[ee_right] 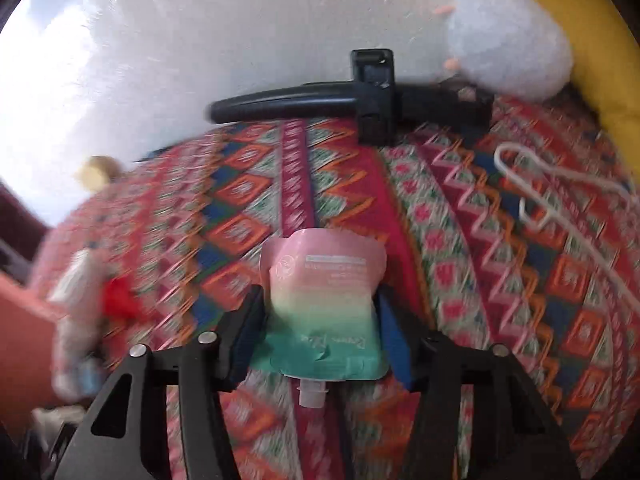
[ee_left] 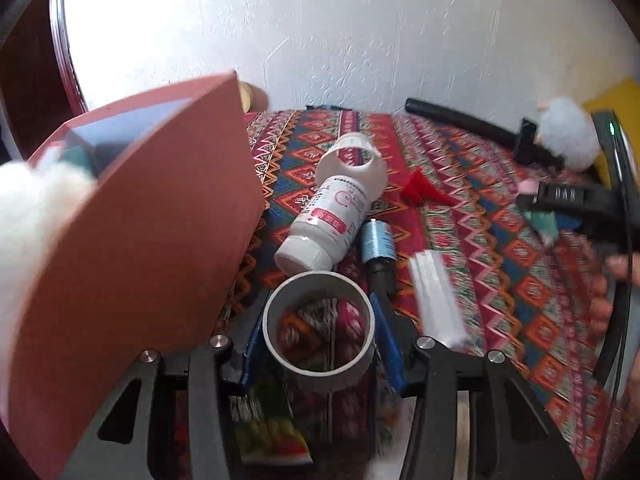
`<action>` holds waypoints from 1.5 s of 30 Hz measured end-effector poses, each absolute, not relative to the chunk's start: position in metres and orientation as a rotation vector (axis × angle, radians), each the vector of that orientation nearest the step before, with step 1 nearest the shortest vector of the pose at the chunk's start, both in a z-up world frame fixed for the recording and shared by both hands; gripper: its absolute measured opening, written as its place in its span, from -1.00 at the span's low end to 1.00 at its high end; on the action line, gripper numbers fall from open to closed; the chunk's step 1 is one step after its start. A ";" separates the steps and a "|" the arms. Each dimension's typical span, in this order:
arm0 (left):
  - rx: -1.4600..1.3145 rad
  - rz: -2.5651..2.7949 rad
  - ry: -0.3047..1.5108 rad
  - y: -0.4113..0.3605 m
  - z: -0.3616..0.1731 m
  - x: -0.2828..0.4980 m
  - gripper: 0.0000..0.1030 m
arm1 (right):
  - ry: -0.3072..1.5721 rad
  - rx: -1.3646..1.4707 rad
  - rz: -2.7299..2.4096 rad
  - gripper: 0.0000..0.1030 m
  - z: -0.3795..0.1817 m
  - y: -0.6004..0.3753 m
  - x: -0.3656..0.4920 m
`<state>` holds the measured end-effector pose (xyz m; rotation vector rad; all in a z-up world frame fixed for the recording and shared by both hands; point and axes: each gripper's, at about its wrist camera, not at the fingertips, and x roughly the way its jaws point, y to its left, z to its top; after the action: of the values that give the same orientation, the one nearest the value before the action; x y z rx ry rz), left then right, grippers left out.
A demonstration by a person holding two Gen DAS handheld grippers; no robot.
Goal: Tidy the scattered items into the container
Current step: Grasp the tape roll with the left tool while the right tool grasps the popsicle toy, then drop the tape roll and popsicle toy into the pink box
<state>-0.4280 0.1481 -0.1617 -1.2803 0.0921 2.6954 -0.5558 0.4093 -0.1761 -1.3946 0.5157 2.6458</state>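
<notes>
My left claw (ee_left: 320,344) sits around a grey tape roll (ee_left: 318,330) — blue pads (ee_left: 386,340) right up against its sides, jaws about half spread, and it looks gripped. Under it lies a printed packet (ee_left: 272,436), partly hidden by my own frame. My right claw (ee_right: 320,332) is half spread too, closed in on the flanks of a pink-to-green pouch (ee_right: 322,308), spout (ee_right: 310,394) pointing back toward me. The view is blurred, so I judge the pads are pressing, no more.

A little further out from the left claw: a white bottle (ee_left: 328,216) on its side, a blue spool (ee_left: 376,242) just beside it, a clear wrapped stick pack (ee_left: 436,300), a red scrap (ee_left: 420,190). The container, a terracotta box (ee_left: 132,248), rises close on my left, its open top turned away and a white plush (ee_left: 36,200) at its rim.

Far back near the wall — a black handled tool (ee_right: 352,100), a pale fluffy toy (ee_right: 508,44), a white wire hanger (ee_right: 560,200) on the patterned cloth (ee_right: 460,280).

To do this well, I think: lift both straight up before swinging, keep the roll level so it doesn't slip from the pads, clear the box wall, release only when over the opening. The pouch is soft; squeeze gently.
</notes>
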 end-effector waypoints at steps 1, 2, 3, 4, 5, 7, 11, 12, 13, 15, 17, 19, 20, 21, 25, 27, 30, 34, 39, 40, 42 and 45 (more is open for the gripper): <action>-1.265 2.691 0.089 0.146 -0.154 -0.418 -0.12 | 0.524 -1.398 2.667 0.01 -0.173 0.409 -0.542; -1.241 2.692 0.095 0.145 -0.145 -0.406 -0.12 | 0.548 -1.402 2.688 0.01 -0.170 0.409 -0.524; -1.218 2.689 0.099 0.143 -0.136 -0.394 -0.12 | 0.577 -1.404 2.711 0.01 -0.165 0.410 -0.504; -1.201 2.683 0.094 0.140 -0.127 -0.382 -0.12 | 0.596 -1.400 2.728 0.01 -0.160 0.411 -0.483; -1.185 2.672 0.083 0.137 -0.118 -0.367 -0.12 | 0.608 -1.397 2.742 0.01 -0.155 0.411 -0.465; -1.153 2.657 0.077 0.131 -0.102 -0.338 -0.12 | 0.636 -1.388 2.766 0.01 -0.142 0.411 -0.419; -1.111 2.608 0.053 0.117 -0.076 -0.276 -0.12 | 0.725 -1.385 2.783 0.01 -0.121 0.415 -0.333; -1.102 2.600 0.057 0.114 -0.071 -0.260 -0.12 | 0.733 -1.387 2.787 0.01 -0.116 0.414 -0.313; -1.097 2.591 0.052 0.112 -0.067 -0.247 -0.12 | 0.733 -1.385 2.793 0.01 -0.110 0.412 -0.297; -1.093 2.571 0.042 0.107 -0.060 -0.222 -0.11 | 0.724 -1.372 2.813 0.01 -0.098 0.409 -0.257; -1.091 2.550 0.049 0.105 -0.055 -0.194 -0.11 | 0.714 -1.366 2.832 0.01 -0.089 0.405 -0.229; -1.094 2.531 0.060 0.105 -0.053 -0.172 -0.11 | 0.688 -1.362 2.851 0.01 -0.081 0.397 -0.196; -1.099 2.518 0.065 0.105 -0.053 -0.161 -0.11 | 0.670 -1.365 2.859 0.01 -0.079 0.393 -0.187; -1.103 2.506 0.070 0.105 -0.053 -0.153 -0.11 | 0.649 -1.369 2.865 0.01 -0.077 0.389 -0.177; -1.107 2.473 0.090 0.105 -0.051 -0.127 -0.11 | 0.591 -1.410 2.888 0.01 -0.071 0.369 -0.151; -1.108 2.462 0.072 0.099 -0.046 -0.120 -0.11 | 0.570 -1.418 2.903 0.01 -0.067 0.360 -0.143; -1.091 2.467 0.050 0.087 -0.035 -0.119 -0.11 | 0.536 -1.418 2.941 0.01 -0.056 0.341 -0.141; -1.042 2.531 0.014 0.056 -0.010 -0.145 -0.11 | 0.502 -1.413 3.015 0.01 -0.034 0.311 -0.166; -0.935 2.664 -0.002 0.013 0.039 -0.214 -0.11 | 0.478 -1.366 3.182 0.02 0.010 0.249 -0.238; -0.925 2.696 0.000 0.003 0.050 -0.234 -0.11 | 0.452 -1.356 3.221 0.02 0.020 0.232 -0.258; -0.930 2.740 -0.024 -0.018 0.066 -0.277 -0.11 | 0.395 -1.356 3.283 0.02 0.035 0.199 -0.295; -0.959 2.804 -0.068 -0.049 0.078 -0.344 -0.11 | 0.311 -1.400 3.327 0.02 0.044 0.150 -0.356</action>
<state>-0.3436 -0.0493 0.0777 -0.9588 -0.0683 2.8039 -0.3562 0.1499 0.0435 -1.3999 0.3109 3.3267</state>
